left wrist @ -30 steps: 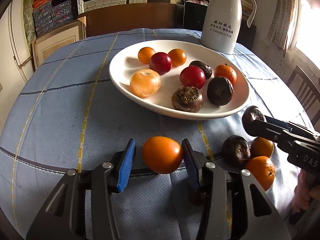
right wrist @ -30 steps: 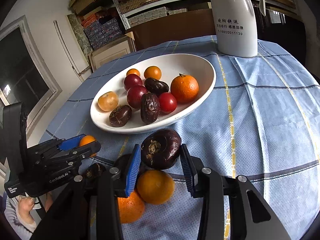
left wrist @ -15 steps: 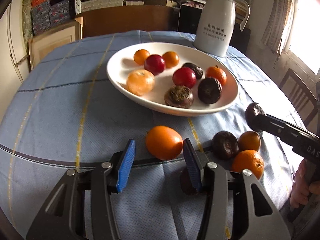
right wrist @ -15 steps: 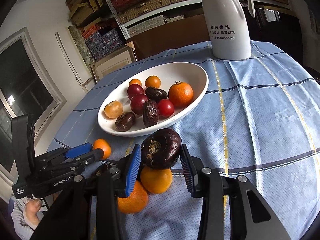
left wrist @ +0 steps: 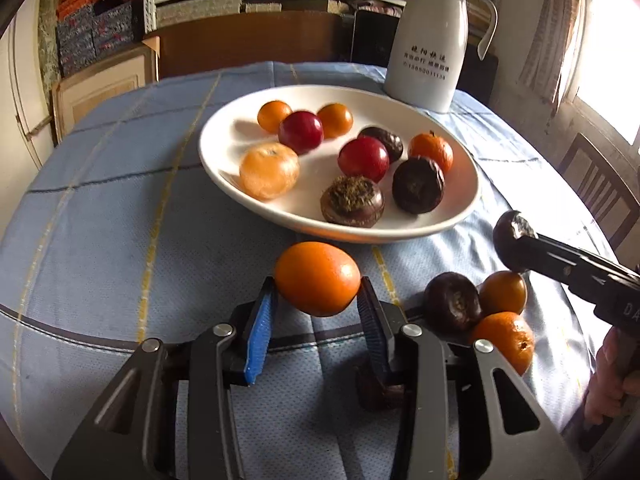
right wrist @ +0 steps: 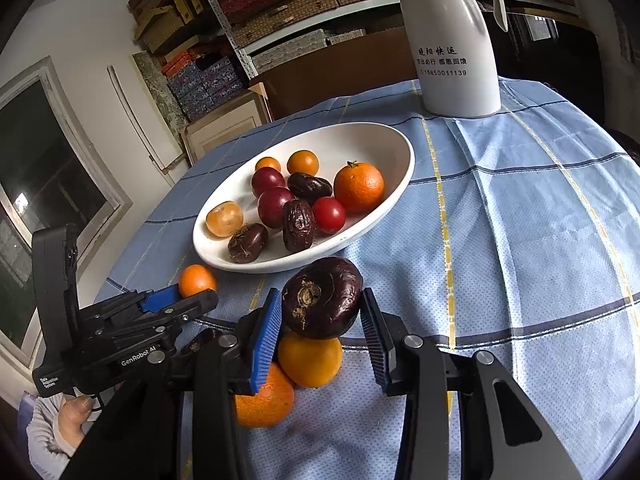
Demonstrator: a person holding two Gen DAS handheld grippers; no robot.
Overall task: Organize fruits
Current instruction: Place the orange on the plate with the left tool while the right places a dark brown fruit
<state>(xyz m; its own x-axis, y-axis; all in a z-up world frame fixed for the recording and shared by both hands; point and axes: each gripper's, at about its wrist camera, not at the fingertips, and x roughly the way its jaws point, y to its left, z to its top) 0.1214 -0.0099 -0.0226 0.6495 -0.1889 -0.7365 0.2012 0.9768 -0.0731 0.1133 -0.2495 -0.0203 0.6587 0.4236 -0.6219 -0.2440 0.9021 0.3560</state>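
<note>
A white oval plate holds several oranges, red fruits and dark brown fruits. Just in front of it lies a loose orange between the blue pads of my left gripper. The jaws are closing and both pads meet its sides. My right gripper is shut on a dark purple-brown fruit, held above two oranges on the cloth. In the left wrist view that gripper comes in from the right, above a dark fruit and two oranges.
A white jug stands behind the plate. The table has a blue checked cloth. A wooden chair is at the right, shelves with boxes at the back. A small dark fruit lies under my left gripper's right finger.
The left jaws have narrowed from a wide gap onto the orange's sides. The right gripper keeps the dark fruit and has hardly moved.
</note>
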